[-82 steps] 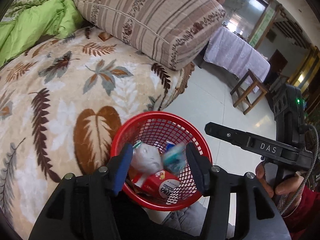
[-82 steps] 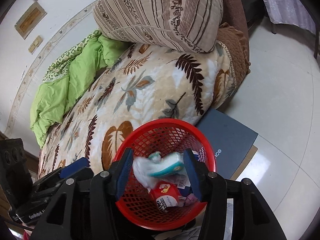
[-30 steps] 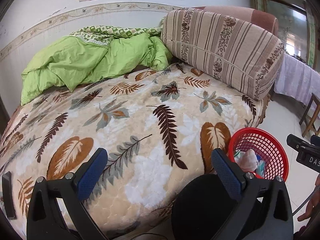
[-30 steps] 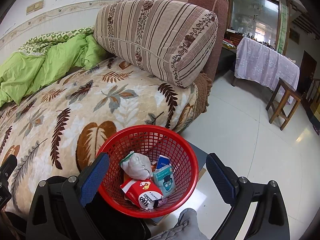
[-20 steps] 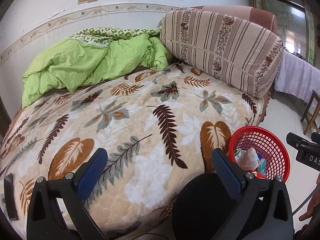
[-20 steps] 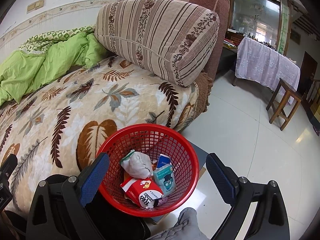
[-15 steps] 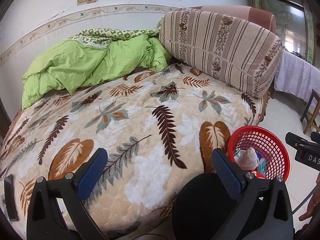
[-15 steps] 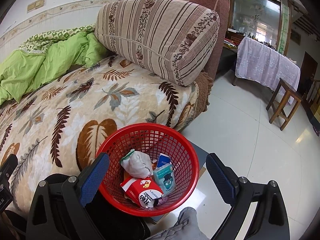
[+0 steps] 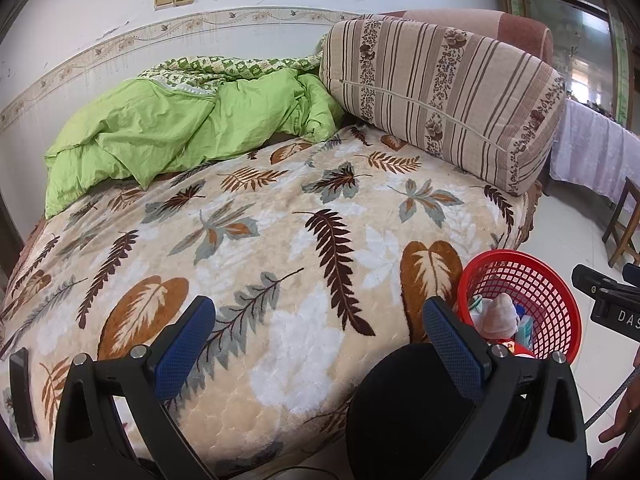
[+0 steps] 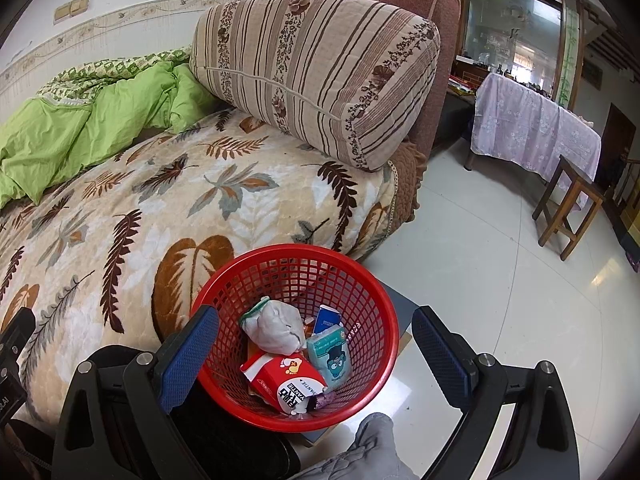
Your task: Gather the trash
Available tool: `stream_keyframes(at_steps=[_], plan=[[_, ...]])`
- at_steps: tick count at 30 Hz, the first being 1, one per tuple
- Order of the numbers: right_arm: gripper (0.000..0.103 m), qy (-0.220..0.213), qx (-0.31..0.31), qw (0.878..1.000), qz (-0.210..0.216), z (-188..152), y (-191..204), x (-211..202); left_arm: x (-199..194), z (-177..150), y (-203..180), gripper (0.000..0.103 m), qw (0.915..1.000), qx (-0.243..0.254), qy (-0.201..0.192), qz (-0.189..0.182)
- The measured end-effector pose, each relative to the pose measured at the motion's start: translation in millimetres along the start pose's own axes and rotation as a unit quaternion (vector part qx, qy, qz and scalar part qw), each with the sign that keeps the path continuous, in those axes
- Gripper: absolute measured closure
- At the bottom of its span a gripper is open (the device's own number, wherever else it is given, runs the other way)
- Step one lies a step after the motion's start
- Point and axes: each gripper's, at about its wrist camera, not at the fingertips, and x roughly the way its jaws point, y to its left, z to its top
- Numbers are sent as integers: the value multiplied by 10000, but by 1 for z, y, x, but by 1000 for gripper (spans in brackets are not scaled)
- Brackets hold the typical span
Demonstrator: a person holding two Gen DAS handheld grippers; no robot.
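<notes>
Both hand-held grippers, left and right, are now gaping wide, empty; I'm scanning the bed ahead for leftovers, basket below.

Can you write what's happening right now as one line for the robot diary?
left gripper: open, empty | right gripper: open, empty | red basket: holds white wad, red carton, teal packet

The bed is faced from the left tool; the red basket, shared by both views, is overlooked closely from the right tool.
</notes>
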Motion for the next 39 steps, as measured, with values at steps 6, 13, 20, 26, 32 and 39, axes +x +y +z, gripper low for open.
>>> stream_keyframes(at_steps=[6,13,20,26,32,39], plan=[[5,4,-1,10000,8,0,0,0,0,0,0,0,10000,1,2,-5],[5,7,-2,10000,6,0,0,0,-1,-1,-1,0,10000,14,-1,-3],[5,9,0,10000,5,0,0,0,-2,0,-1,0,10000,-11,-51,-14],[5,19,3,10000,8,0,0,0,-4,2,-3,0,9999,66,-73,65],[5,26,-8,10000,11,-2,1,1,-5,2,-3,0,9999,101,-83,60],[5,40,-10,10000,17,-2,1,1,-5,1,-5,0,9999,99,-93,70]])
